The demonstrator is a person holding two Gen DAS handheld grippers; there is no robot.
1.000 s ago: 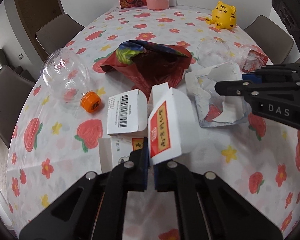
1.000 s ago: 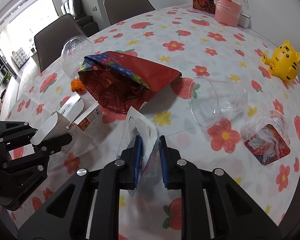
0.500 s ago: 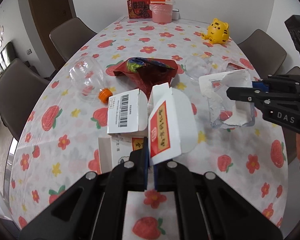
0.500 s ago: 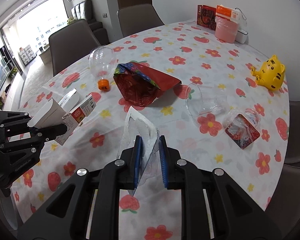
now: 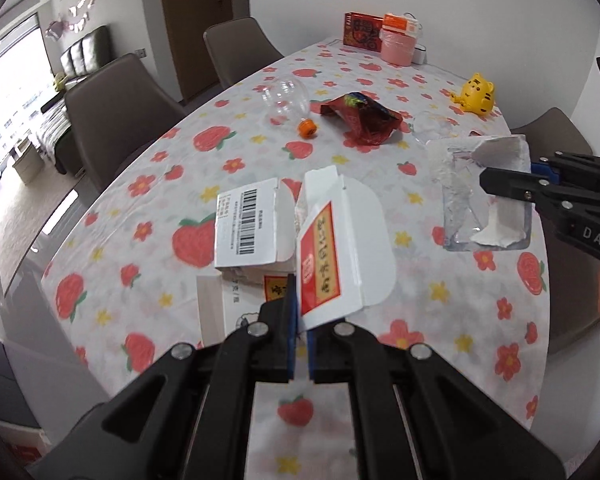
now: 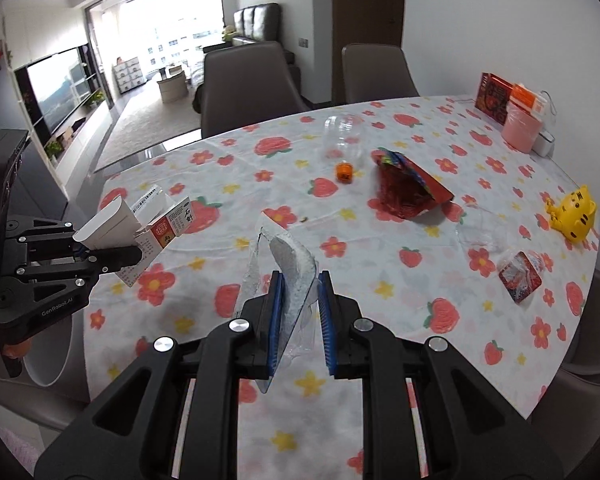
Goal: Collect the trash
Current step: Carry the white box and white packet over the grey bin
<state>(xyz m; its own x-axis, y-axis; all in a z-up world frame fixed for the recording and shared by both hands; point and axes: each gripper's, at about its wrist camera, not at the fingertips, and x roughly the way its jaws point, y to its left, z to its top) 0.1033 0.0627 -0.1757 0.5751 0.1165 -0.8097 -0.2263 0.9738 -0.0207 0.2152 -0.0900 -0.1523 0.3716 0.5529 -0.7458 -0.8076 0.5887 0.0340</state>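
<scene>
My left gripper (image 5: pixel 301 334) is shut on a flattened white and red carton (image 5: pixel 332 248), held up above the near end of the table; it also shows in the right wrist view (image 6: pixel 156 224). My right gripper (image 6: pixel 299 320) is shut on a clear plastic blister pack with white backing (image 6: pixel 288 268), also lifted; it shows in the left wrist view (image 5: pixel 480 200) at right. On the table lie a red foil bag (image 6: pixel 408 192), a clear bottle with an orange cap (image 6: pixel 342 148), a clear cup (image 6: pixel 480 228) and a small red wrapper (image 6: pixel 520 276).
The flowered tablecloth (image 6: pixel 380 300) covers an oval table with brown chairs (image 6: pixel 244 88) around it. A yellow tiger toy (image 6: pixel 572 216), a pink container (image 6: pixel 520 132) and a red box (image 6: pixel 492 96) stand at the far end. A white round rim (image 6: pixel 44 356) shows below my left gripper.
Both grippers have risen and drawn back from the table's middle towards its near end, each still holding its piece of trash. The table objects now look smaller and farther.
</scene>
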